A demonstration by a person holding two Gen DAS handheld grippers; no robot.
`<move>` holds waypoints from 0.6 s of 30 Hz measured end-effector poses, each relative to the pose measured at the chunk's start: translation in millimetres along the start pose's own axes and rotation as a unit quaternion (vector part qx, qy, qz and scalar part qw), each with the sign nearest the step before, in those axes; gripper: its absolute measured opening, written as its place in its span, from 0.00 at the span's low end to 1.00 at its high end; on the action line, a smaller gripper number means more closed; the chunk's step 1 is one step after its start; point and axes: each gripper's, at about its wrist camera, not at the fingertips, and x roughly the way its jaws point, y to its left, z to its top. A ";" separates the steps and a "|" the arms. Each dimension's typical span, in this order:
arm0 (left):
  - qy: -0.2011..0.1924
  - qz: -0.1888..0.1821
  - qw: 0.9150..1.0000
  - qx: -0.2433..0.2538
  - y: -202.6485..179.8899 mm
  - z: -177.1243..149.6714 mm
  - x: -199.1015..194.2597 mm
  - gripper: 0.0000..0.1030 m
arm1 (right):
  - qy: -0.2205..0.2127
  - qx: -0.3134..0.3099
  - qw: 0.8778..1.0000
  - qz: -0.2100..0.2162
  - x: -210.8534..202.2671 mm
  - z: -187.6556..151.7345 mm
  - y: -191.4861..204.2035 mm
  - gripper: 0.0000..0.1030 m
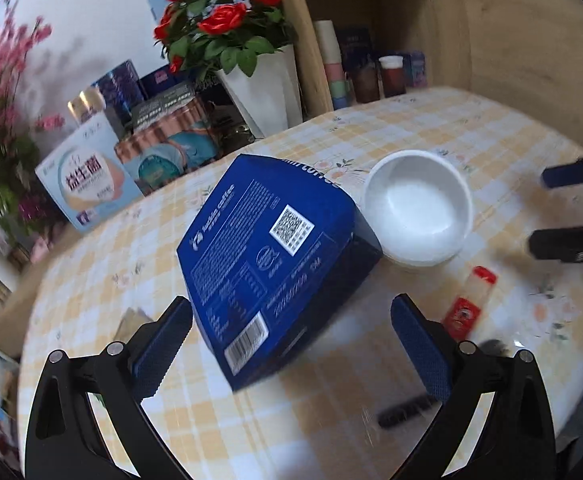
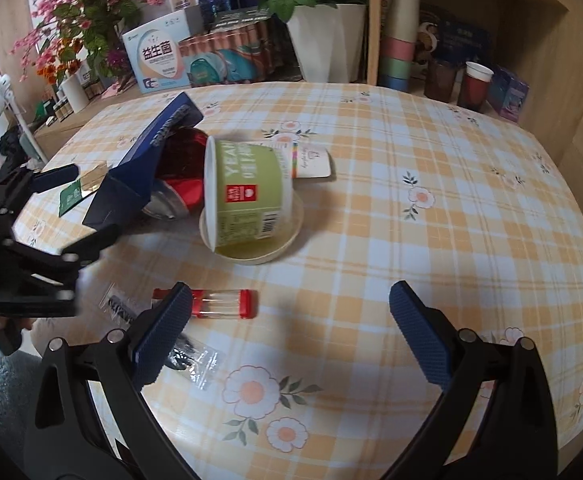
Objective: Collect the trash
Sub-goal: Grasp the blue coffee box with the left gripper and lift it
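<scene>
A blue coffee box lies tilted on the checked tablecloth, just ahead of my left gripper, which is open and not touching it. The box leans over a red can. Next to it a green instant-food cup lies on its side on a lid, showing its white inside to the left wrist view. A clear tube with red caps and a plastic wrapper lie by my right gripper, which is open and holds nothing.
A white paper cup lies behind the green cup. A green sachet sits left of the box. Flower pots, boxes and stacked cups line the table's far edge by a wooden shelf. My left gripper shows at the left.
</scene>
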 end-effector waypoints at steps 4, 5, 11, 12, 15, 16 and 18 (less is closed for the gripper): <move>0.008 0.036 0.999 0.028 -10.7 5.0 20.4 0.94 | -0.001 0.008 1.000 -0.001 0.9 0.5 -7.4 0.94; 0.007 0.049 0.998 0.031 -10.8 5.0 23.3 0.94 | 0.000 0.008 1.000 -0.001 1.5 0.5 -8.3 0.94; 0.001 0.048 0.998 0.043 -6.0 4.4 26.2 0.73 | -0.001 -0.013 1.000 -0.003 3.9 0.9 -7.7 0.94; 0.001 0.042 0.998 0.044 -4.6 3.9 24.3 0.58 | -0.004 -0.022 1.000 -0.007 4.4 1.8 -6.1 0.94; -0.005 0.036 0.999 0.015 9.8 2.0 16.1 0.51 | -0.007 -0.054 0.998 -0.020 8.5 4.5 0.9 0.94; -0.008 0.029 1.000 -0.004 18.3 1.9 12.6 0.50 | -0.007 -0.066 0.998 -0.024 10.5 5.7 3.7 0.94; -0.012 0.023 0.999 -0.032 31.5 2.8 5.6 0.44 | -0.005 -0.088 0.996 -0.027 16.9 9.1 10.2 0.94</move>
